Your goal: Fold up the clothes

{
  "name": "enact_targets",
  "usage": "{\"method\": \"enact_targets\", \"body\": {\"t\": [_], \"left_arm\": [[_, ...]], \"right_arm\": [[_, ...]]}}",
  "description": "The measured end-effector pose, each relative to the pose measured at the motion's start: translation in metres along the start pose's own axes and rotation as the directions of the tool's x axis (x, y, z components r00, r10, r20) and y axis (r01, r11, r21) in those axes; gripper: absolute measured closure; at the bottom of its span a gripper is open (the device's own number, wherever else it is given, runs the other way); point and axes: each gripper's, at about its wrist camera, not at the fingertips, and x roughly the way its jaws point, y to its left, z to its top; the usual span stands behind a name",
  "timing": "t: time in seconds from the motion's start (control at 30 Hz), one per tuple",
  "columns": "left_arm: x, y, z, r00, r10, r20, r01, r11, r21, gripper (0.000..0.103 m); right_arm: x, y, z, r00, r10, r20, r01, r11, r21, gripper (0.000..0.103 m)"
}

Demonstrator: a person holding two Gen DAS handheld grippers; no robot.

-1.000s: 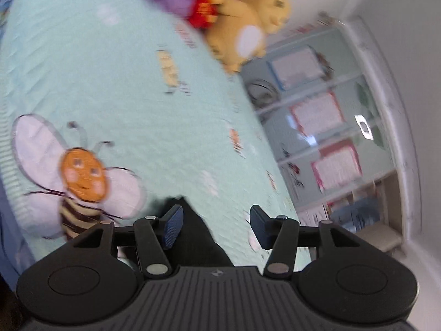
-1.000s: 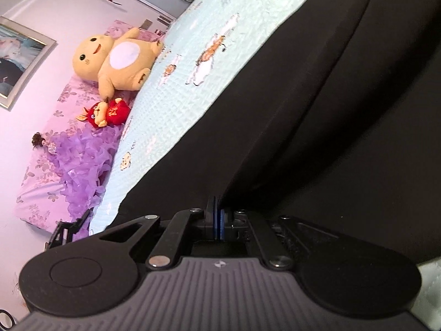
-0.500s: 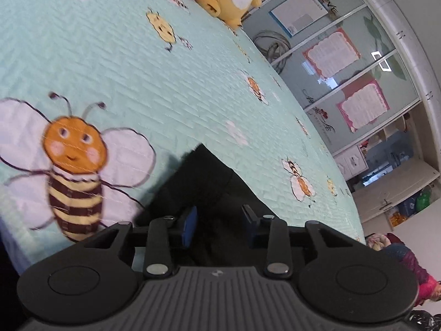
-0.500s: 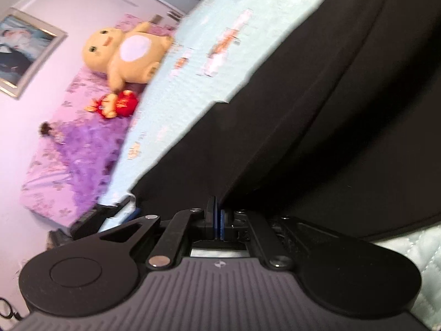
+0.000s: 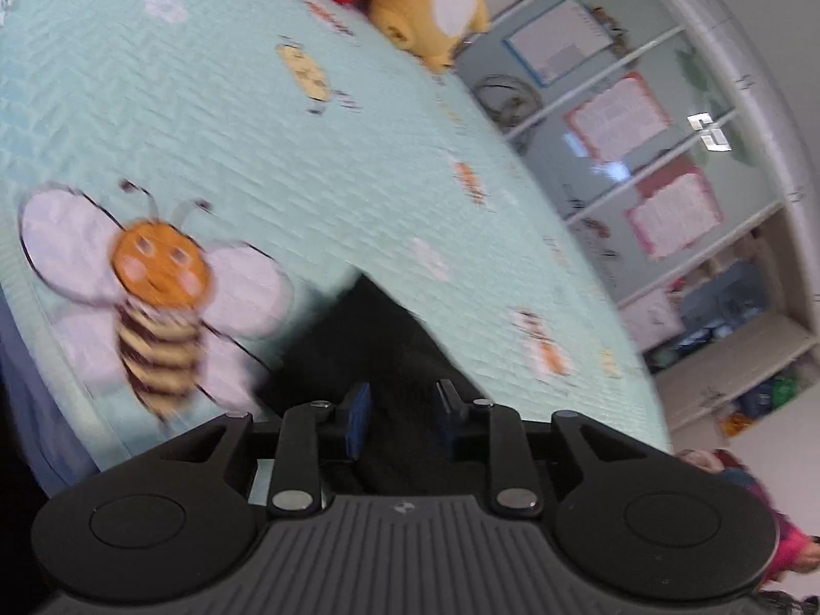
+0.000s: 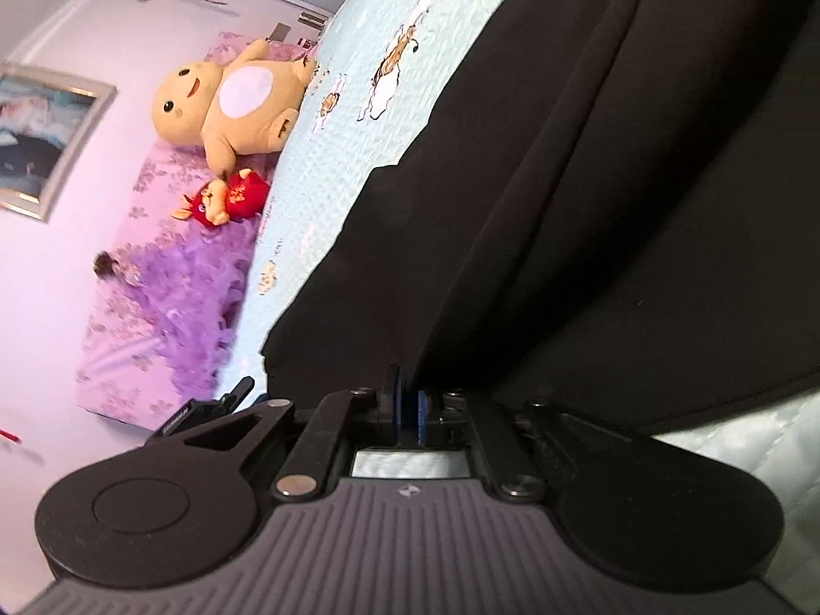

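Observation:
A black garment (image 6: 589,179) lies spread over the pale green bee-print quilt (image 5: 256,118) on a bed. In the left wrist view one corner of the black garment (image 5: 379,338) reaches in between the blue pads of my left gripper (image 5: 401,417). Its jaws are closing around that corner with a gap still showing. In the right wrist view my right gripper (image 6: 408,407) sits low at the garment's near edge. Its jaws are opening, a narrow slit shows between the pads, and a fold of the cloth ends right at their tips.
A yellow plush toy (image 6: 230,102) and a small red plush toy (image 6: 230,197) sit at the head of the bed beside purple bedding (image 6: 169,297). Glass cabinet doors with papers (image 5: 640,154) stand beyond the bed. A person in pink (image 5: 743,487) is at the lower right.
My left gripper's jaws have narrowed around the black corner, and its view has swung. My right gripper's pads, pressed together on the fold before, now show a thin gap; that hand has dropped slightly.

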Motion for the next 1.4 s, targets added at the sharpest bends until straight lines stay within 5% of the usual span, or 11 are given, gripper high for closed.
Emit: {"method": "enact_targets", "body": {"t": [0.2,0.53,0.8,1.0,1.13,1.2,1.4], "left_arm": [[0.001,-0.018,-0.056,0.984,-0.131,-0.12,0.114,0.984,-0.137,0.063],[0.027,-0.036,-0.107,0.941,-0.243,-0.236,0.156,0.929,-0.335,0.058],[0.041,-0.035,-0.115,0.943,-0.252,-0.216,0.15,0.904,-0.401,0.048],[0.044,-0.041,-0.107,0.965,-0.215,-0.149,0.154,0.928,-0.34,0.05],[0.035,-0.033,-0.099,0.987,-0.131,-0.095,0.098,0.951,-0.293,0.063],[0.032,-0.029,-0.097,0.993,-0.075,-0.087,0.05,0.963,-0.263,0.096],[0.018,-0.026,-0.096,0.997,-0.017,-0.072,0.004,0.985,-0.174,0.103]], "right_arm": [[0.011,0.008,-0.003,1.0,0.029,-0.006,-0.028,0.999,0.033,0.095],[0.005,0.017,-0.002,0.997,0.078,0.026,-0.081,0.989,0.123,0.103],[0.003,0.023,0.0,0.993,0.116,0.034,-0.119,0.98,0.161,0.103],[0.004,0.024,0.0,0.993,0.116,0.03,-0.119,0.978,0.171,0.103],[0.002,0.025,0.001,0.994,0.109,0.027,-0.112,0.982,0.154,0.103],[0.002,0.024,0.001,0.995,0.101,0.022,-0.103,0.984,0.145,0.103],[0.005,0.02,-0.006,1.0,0.029,-0.009,-0.028,0.996,0.084,0.103]]}}
